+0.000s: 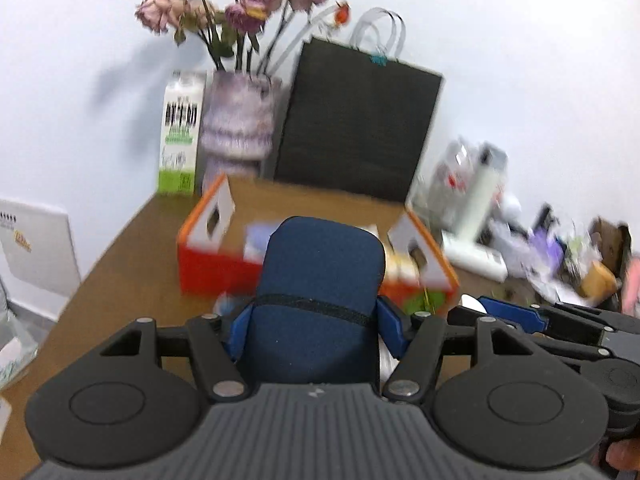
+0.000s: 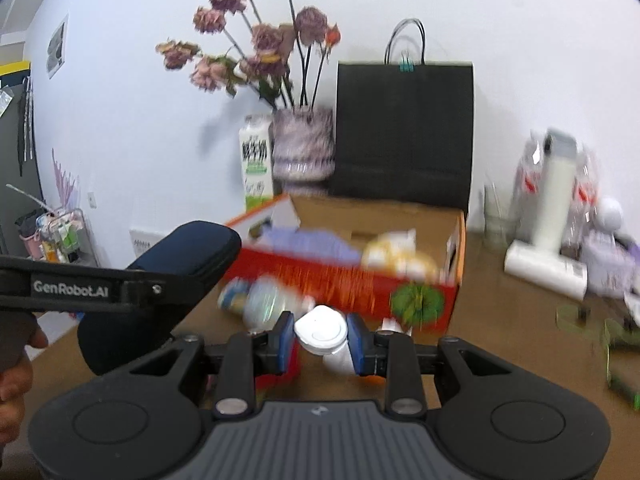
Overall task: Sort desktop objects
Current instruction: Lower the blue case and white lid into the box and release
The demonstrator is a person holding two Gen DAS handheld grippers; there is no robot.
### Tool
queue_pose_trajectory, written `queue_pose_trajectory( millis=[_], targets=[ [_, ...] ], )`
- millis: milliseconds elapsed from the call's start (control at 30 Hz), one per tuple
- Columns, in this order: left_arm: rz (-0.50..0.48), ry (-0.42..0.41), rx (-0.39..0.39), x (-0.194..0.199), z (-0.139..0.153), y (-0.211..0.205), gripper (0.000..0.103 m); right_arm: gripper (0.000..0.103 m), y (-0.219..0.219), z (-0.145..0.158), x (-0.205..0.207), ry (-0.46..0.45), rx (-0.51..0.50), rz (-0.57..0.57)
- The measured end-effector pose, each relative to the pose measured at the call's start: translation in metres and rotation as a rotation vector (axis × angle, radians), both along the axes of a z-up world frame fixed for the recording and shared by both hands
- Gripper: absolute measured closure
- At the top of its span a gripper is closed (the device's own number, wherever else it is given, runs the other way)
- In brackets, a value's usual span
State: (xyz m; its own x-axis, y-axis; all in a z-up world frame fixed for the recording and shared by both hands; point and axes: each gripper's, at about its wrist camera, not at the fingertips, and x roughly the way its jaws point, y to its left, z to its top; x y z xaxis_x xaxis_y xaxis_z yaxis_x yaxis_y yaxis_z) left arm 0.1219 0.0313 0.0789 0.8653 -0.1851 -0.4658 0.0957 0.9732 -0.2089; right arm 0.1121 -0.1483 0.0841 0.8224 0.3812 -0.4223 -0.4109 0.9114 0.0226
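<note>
Navy case (image 1: 320, 300), a padded soft-sided pouch with a black elastic band across it, sits clamped between the blue pads of the left gripper (image 1: 316, 328) at lower centre of the left wrist view. It probably weighs little and gives under pressure, so a hold across its width near the band looks sound. In the right wrist view, the right gripper (image 2: 320, 340) is closed on a small white bottle (image 2: 322, 334), cap toward the camera; it looks light, smooth and apt to slip, so a hold on the body below the cap suits best. Beyond both, mid-frame, an open orange cardboard box (image 2: 458, 236) stands on the brown desk (image 2: 500, 340), already holding blurred packets. Behind stand a vase of dried roses (image 2: 302, 148), a milk carton (image 2: 256, 162) and a black paper bag (image 2: 404, 128).
</note>
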Motion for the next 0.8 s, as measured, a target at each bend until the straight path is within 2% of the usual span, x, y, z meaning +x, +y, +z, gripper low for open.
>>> queue_pose_trajectory(
  millis=[100, 233, 467, 600, 667, 700, 733, 767, 800],
  targets=[
    [0.023, -0.028, -0.005, 0.047, 0.016, 0.002, 0.039, 0.076, 0.011, 0.02, 0.044, -0.041, -0.015, -0.007],
    [0.048, -0.02, 0.037, 0.109, 0.02, -0.003, 0.039, 0.076, 0.038, 0.03, 0.106, -0.032, -0.027, -0.016],
    [0.075, 0.059, 0.07, 0.177, -0.009, 0.001, 0.039, 0.076, 0.055, -0.003, 0.187, 0.081, -0.021, -0.05],
    [0.072, 0.092, 0.083, 0.195, -0.024, 0.002, 0.038, 0.076, 0.057, -0.02, 0.212, 0.12, -0.018, -0.062],
    [0.064, 0.11, 0.091, 0.2, -0.029, 0.001, 0.034, 0.074, 0.058, -0.026, 0.219, 0.136, -0.021, -0.064],
    [0.074, 0.107, 0.091, 0.199, -0.03, 0.001, 0.028, 0.063, 0.059, -0.029, 0.222, 0.144, -0.027, -0.066],
    [0.082, 0.09, 0.095, 0.198, -0.029, 0.002, 0.013, 0.051, 0.059, -0.032, 0.223, 0.149, -0.036, -0.071],
    [0.088, 0.071, 0.1, 0.195, -0.027, 0.003, 0.004, 0.024, 0.058, -0.034, 0.222, 0.144, -0.043, -0.076],
    [0.1, 0.048, 0.105, 0.192, -0.025, 0.004, 0.0, 0.015, 0.057, -0.035, 0.219, 0.127, -0.047, -0.079]
  ],
)
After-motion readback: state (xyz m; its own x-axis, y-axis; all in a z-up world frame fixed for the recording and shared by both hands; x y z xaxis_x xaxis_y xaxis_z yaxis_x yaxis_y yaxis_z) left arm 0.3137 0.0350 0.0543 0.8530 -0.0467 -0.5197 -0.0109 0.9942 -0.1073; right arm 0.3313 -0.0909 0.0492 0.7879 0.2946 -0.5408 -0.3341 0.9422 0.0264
